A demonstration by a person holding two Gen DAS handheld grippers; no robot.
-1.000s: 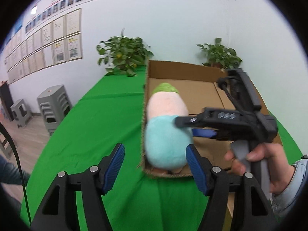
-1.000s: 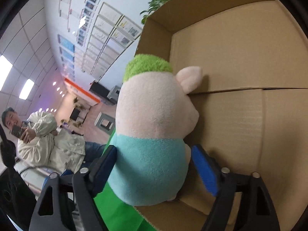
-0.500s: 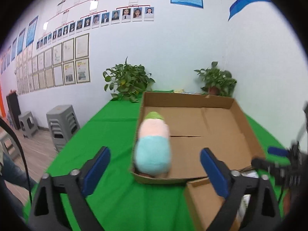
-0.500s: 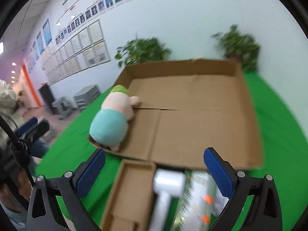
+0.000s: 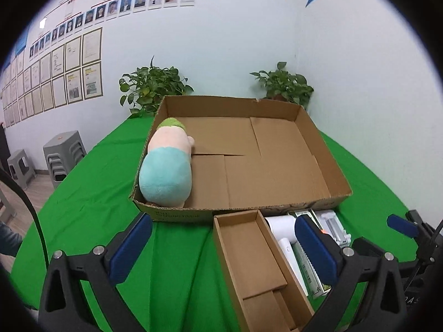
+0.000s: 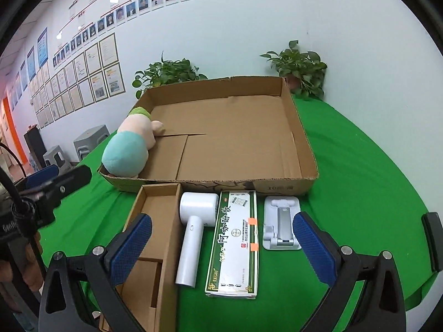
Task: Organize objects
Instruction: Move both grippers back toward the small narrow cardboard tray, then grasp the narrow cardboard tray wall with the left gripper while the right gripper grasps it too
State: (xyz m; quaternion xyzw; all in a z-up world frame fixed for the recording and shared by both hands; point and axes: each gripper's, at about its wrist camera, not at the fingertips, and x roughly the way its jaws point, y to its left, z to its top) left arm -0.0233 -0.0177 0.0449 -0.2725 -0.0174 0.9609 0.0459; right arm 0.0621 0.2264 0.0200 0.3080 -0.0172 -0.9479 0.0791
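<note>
Plush toy (image 5: 166, 166): soft and rounded, teal body, pale pink head, green tuft on top, lying in the near left corner of the big cardboard tray (image 5: 326, 149).
Left gripper (image 5: 221, 243): jaws spread wide, nothing between the blue pads.
Right gripper (image 6: 221, 238): wide apart too, empty, above the white handheld device (image 6: 193, 238) and green-edged box (image 6: 235, 243).
Small carton (image 6: 155, 221): just left of them, touching the tray's near wall.

Large green Chinese characters are running along the white carton (image 6: 235, 242), too distorted to read; "10" is showing on the big box's front wall (image 6: 272, 187); wall certificates (image 6: 91, 63) are staying illegible
</note>
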